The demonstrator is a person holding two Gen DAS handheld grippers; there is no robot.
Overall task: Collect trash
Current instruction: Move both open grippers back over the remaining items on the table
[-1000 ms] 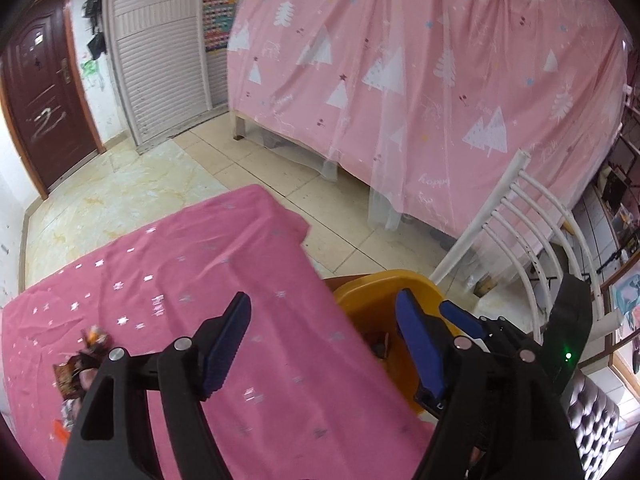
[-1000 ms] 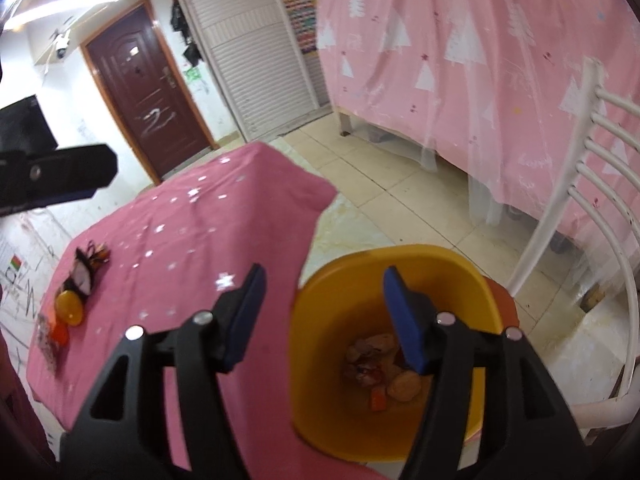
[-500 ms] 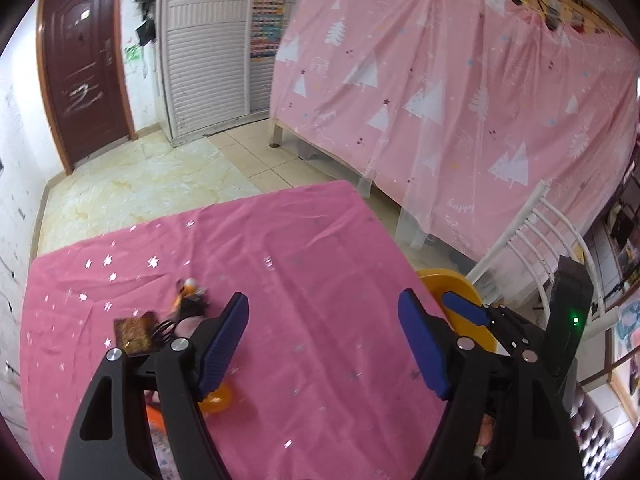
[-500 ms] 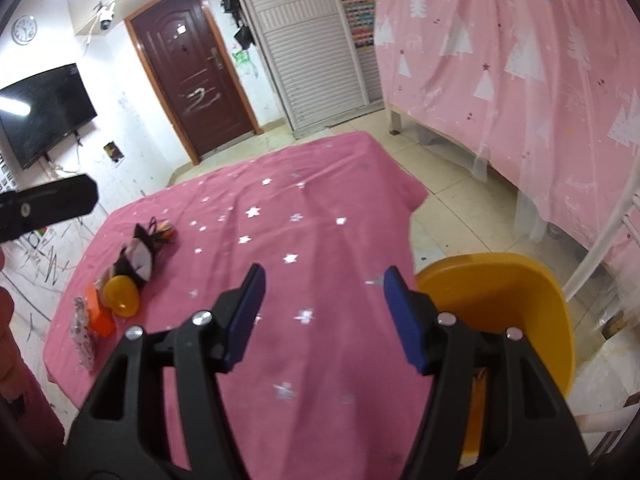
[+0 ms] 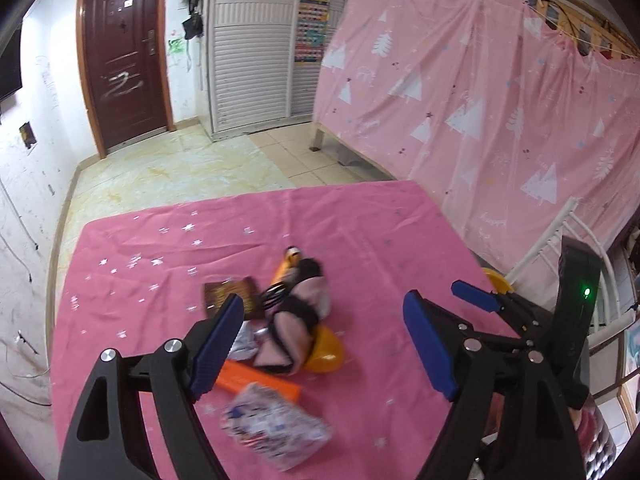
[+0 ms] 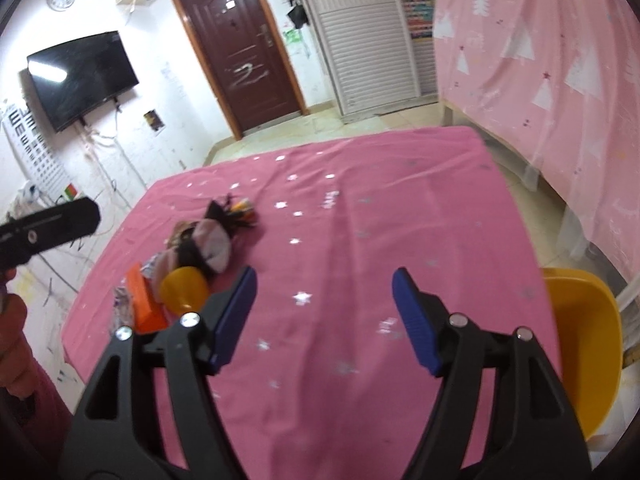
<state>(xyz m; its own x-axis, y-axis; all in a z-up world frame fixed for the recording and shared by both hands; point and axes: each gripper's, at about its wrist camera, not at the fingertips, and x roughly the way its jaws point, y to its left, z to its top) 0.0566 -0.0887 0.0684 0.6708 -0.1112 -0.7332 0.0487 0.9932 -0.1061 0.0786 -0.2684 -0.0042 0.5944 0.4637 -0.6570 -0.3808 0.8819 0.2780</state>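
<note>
A pile of trash lies on the pink star-print tablecloth: a pink and black cloth bundle, an orange ball-like piece, an orange box, a brown packet and a printed wrapper. My left gripper is open and empty, hovering above the pile. My right gripper is open and empty over the cloth, right of the pile. The yellow trash bin stands at the table's right edge.
A white chair stands beside the bin. A pink tree-print curtain hangs on the right. A brown door and a wall TV are at the back. Tiled floor lies beyond the table.
Both grippers have swung left from over the yellow bin toward the trash pile. The pile now lies between the left gripper's fingers. Both stay open and empty.
</note>
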